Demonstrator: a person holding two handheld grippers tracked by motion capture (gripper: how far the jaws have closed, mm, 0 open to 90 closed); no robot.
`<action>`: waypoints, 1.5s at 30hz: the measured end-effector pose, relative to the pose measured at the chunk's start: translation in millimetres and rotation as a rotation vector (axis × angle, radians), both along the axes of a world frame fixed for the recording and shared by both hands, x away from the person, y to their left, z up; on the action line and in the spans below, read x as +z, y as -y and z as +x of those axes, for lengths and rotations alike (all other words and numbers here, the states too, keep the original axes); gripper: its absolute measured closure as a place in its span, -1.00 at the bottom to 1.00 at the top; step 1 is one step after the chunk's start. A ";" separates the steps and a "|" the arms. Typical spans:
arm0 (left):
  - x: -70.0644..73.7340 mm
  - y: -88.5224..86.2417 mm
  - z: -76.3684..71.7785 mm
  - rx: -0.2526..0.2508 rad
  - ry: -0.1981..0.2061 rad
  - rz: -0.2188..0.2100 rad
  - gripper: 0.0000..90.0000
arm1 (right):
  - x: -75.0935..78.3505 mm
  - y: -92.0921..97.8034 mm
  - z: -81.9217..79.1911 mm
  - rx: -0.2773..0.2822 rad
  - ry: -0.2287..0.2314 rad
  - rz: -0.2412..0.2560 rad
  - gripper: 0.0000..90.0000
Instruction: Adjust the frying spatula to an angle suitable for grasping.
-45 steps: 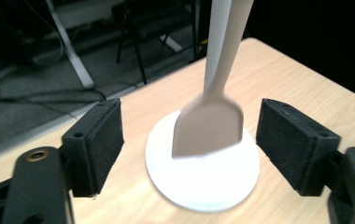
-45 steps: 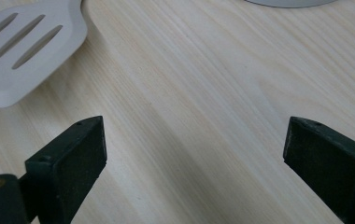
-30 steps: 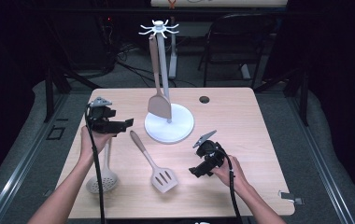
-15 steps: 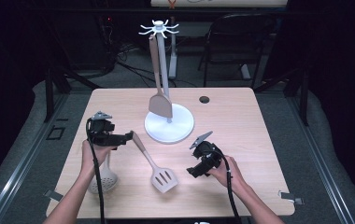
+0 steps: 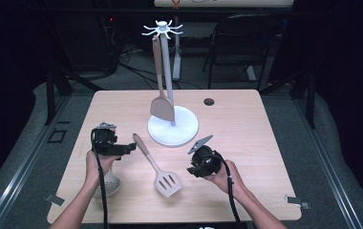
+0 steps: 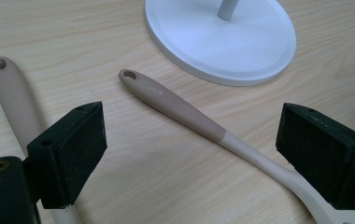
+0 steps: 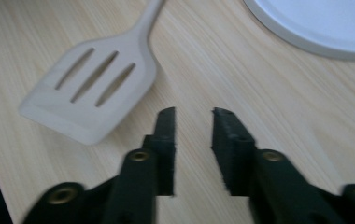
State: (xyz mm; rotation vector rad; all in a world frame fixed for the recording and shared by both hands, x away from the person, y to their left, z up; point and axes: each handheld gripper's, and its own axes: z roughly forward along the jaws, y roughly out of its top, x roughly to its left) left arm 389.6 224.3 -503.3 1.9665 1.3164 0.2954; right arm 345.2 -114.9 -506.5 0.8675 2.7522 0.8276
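Our left gripper (image 6: 189, 154), jaws spread wide and empty, hovers over the slotted spatula (image 6: 180, 106) lying beside the stand base (image 6: 222, 39); it looks light, stiff, slick, so we'd pinch mid-handle.

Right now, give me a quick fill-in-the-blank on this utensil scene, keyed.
1. The left hand-held gripper has its jaws wide ____ over the slotted spatula's handle.
2. The slotted spatula lies flat on the ____.
3. The solid spatula ____ from the white stand.
4. The slotted spatula's blade has ____ slots.

Missing words: open; table; hangs; three
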 end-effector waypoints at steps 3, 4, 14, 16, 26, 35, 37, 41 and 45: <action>-4.9 2.2 -0.1 0.003 -0.011 0.017 -0.81 | 3.7 -9.3 -4.1 0.021 0.011 0.046 0.98; -6.4 3.0 0.0 0.003 -0.020 0.020 -0.81 | 5.7 -12.2 -5.1 0.036 0.015 0.041 1.00; -14.0 11.7 0.4 -0.002 -0.052 0.035 -0.78 | 5.5 -45.1 -25.3 0.146 -0.004 0.041 1.00; -14.7 13.8 0.1 -0.003 -0.056 0.035 -0.77 | 2.0 -51.6 -29.7 0.169 -0.008 0.034 1.00; -21.0 25.0 -1.7 -0.022 -0.083 0.041 -0.73 | -22.4 -64.8 -34.5 0.216 -0.075 -0.031 1.00; -28.1 37.0 -3.0 -0.054 -0.109 0.032 -0.67 | -45.4 -72.1 -33.9 0.229 -0.123 -0.083 1.00; -30.2 39.6 -2.0 -0.055 -0.111 0.032 -0.67 | -45.5 -71.5 -33.5 0.228 -0.126 -0.076 1.00; -34.2 45.2 1.8 -0.052 -0.113 0.026 -0.65 | -45.9 -70.7 -32.7 0.226 -0.131 -0.070 1.00; -37.2 49.6 5.8 -0.049 -0.119 0.019 -0.61 | -46.1 -70.0 -32.2 0.225 -0.136 -0.064 1.00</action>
